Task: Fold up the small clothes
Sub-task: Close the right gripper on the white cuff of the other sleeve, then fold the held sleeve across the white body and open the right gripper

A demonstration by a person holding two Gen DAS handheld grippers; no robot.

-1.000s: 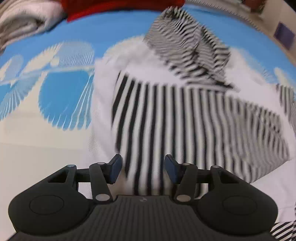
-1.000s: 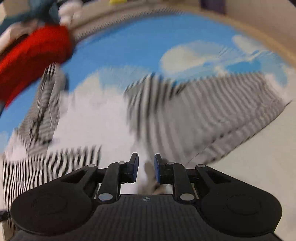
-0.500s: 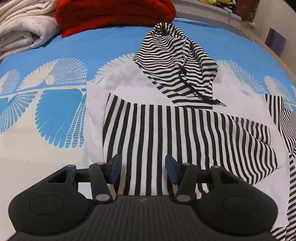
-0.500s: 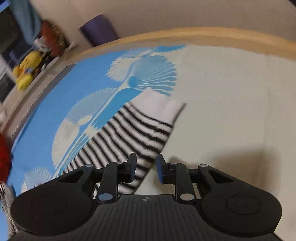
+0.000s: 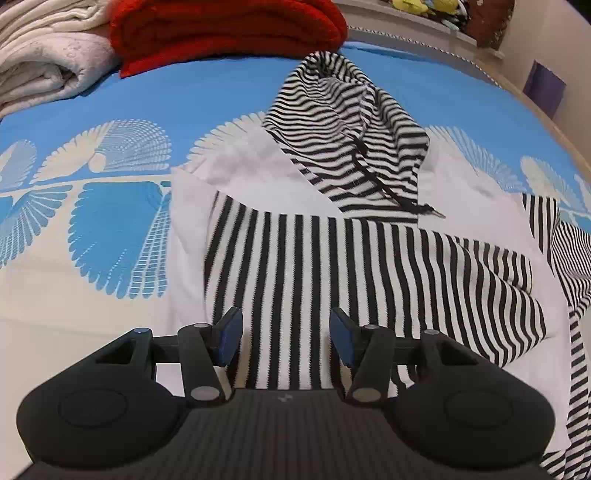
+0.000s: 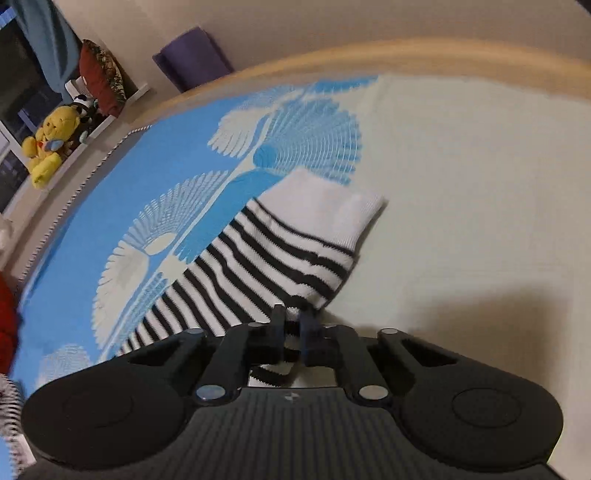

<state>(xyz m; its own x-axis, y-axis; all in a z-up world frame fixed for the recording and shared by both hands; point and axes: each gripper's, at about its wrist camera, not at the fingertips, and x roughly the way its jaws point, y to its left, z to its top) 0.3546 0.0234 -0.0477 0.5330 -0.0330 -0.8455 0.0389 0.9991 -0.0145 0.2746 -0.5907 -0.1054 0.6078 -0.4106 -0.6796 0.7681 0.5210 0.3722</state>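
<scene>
A black-and-white striped hoodie (image 5: 332, 258) lies across the middle of the left wrist frame on a blue patterned bedspread (image 5: 122, 229), hood toward the top. Its sleeve (image 6: 280, 258) is pinched between the narrowed right gripper (image 6: 293, 325) at lower centre. The left gripper (image 5: 286, 332) hangs wide apart, empty. Red blanket (image 5: 229, 29) lies upper left.

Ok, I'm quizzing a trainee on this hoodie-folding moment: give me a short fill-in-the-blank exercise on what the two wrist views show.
1. The right gripper is shut on the hoodie's striped ____.
2. The left gripper hangs ____ over the hoodie, gripping nothing.
3. The sleeve's cuff is plain ____.
4. Behind the hood lies a folded ____ blanket.

Missing words: sleeve; open; white; red
</scene>
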